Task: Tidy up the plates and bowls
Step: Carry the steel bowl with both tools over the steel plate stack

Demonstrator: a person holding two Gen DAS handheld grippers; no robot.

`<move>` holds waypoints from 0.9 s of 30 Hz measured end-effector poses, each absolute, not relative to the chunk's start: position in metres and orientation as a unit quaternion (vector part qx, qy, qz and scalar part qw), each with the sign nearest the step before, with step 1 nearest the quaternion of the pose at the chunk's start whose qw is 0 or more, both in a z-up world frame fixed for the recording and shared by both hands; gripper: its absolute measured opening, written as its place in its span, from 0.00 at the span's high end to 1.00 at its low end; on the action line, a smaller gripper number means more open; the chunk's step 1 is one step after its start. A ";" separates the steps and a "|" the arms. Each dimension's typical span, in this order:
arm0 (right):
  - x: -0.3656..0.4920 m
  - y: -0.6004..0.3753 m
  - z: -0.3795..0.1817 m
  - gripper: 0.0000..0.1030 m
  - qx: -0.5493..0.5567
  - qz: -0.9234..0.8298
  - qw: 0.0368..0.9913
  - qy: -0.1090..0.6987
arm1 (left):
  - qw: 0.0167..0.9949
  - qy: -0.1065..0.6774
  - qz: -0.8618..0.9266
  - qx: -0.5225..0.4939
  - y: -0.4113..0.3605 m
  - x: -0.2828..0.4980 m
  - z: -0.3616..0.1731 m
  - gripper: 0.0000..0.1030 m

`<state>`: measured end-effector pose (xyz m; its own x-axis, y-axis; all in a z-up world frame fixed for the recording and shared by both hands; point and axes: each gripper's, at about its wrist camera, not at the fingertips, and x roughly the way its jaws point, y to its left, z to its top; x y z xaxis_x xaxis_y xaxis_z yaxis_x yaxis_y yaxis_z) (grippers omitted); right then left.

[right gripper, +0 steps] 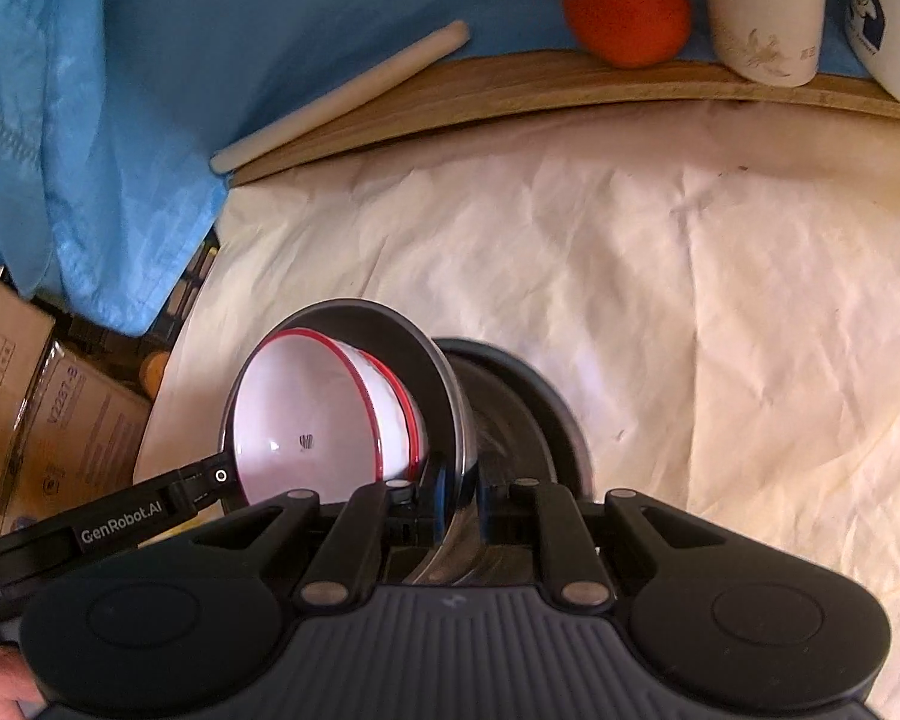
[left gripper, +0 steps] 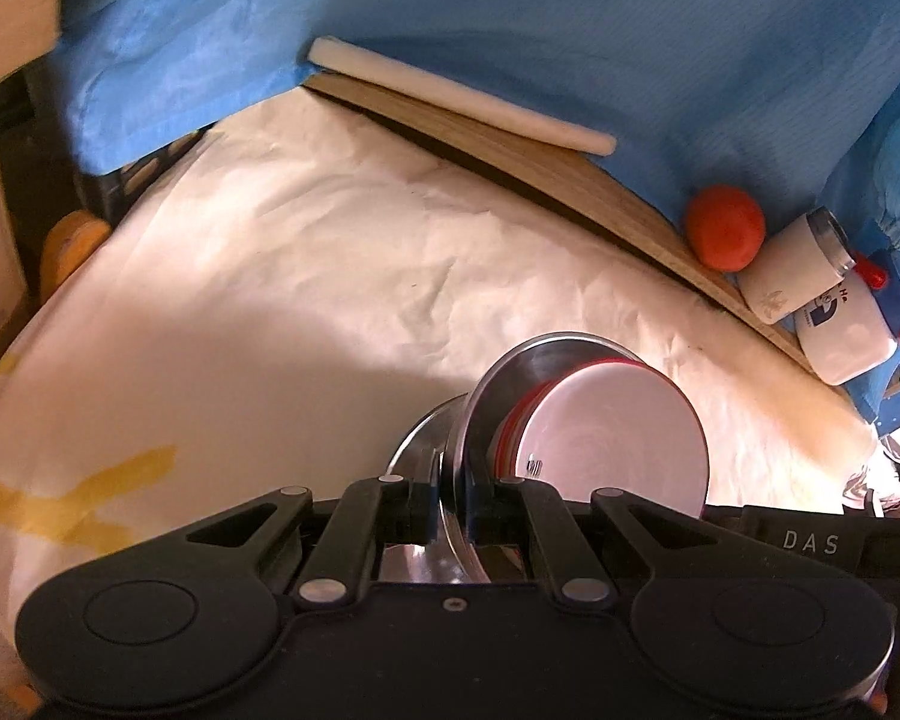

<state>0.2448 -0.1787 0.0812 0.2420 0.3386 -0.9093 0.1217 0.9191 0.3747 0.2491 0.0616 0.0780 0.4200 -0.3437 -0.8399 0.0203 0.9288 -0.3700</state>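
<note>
Crumpled white paper (right gripper: 660, 276) covers the table. Both grippers, left gripper (left gripper: 450, 507) and right gripper (right gripper: 459, 507), clamp the steel bowl (right gripper: 444, 384) rim; red-rimmed bowls (right gripper: 324, 414) already nest inside, likely leaving only placement.

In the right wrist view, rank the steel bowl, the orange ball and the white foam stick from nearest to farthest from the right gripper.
1. Steel bowl: its rim is clamped in the right gripper, with a red-rimmed white bowl nested inside.
2. White foam stick: upper left, along the wooden board.
3. Orange ball: upper right, on the board; roughly as far, too close to call.
</note>
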 end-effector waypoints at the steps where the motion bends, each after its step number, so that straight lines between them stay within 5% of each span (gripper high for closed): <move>1: 0.244 -0.177 0.080 0.87 0.187 0.073 0.764 0.613 | 0.829 0.527 -0.108 -0.153 0.064 0.247 0.077 0.95; 27: 0.239 -0.165 0.074 0.87 0.167 0.081 0.753 0.632 | 0.816 0.552 -0.105 -0.140 0.069 0.235 0.065 0.94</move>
<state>0.2388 -0.1645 0.0739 0.1893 0.3331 -0.9237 0.0899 0.9309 0.3542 0.2352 0.0694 0.0647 0.3694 -0.3264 -0.8700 0.0174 0.9385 -0.3448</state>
